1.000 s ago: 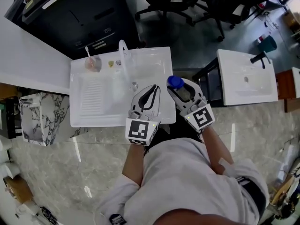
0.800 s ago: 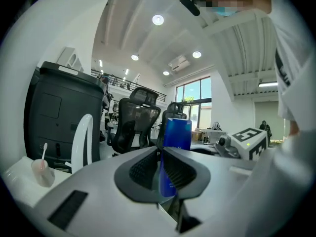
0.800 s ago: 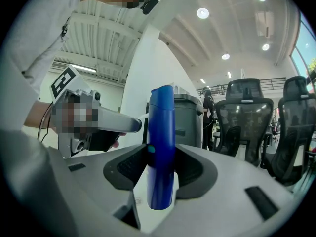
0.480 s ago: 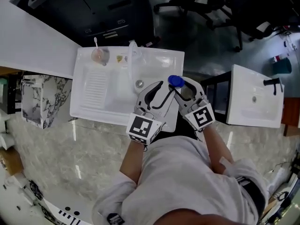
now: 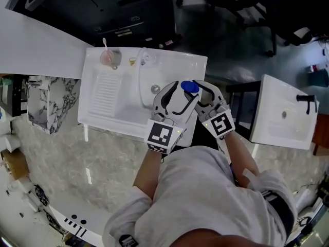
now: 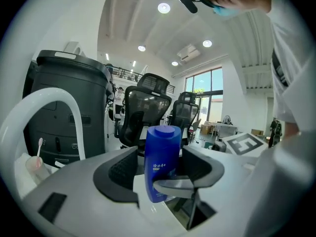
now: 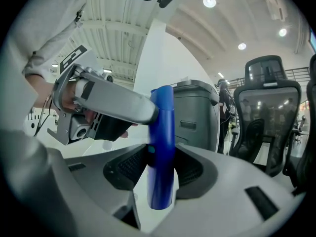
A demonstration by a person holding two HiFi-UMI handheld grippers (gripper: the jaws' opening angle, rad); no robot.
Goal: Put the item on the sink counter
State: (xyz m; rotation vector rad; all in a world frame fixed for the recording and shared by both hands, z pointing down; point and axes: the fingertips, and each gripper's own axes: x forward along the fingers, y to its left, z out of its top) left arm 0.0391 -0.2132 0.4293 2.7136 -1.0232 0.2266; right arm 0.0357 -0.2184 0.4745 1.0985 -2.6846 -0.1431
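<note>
Currently we hold the blue bottle (image 6: 162,157) upright over the sink (image 5: 118,107), near its right edge. The right gripper (image 7: 160,169) jaws pinch it. The left gripper (image 6: 159,174) jaws have just been opening and stand spread wide around it.

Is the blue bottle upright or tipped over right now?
Upright, with a slight lean. The blue bottle stands cap-up in the left gripper view, its lower body clamped between the fingers of the right gripper.
</note>
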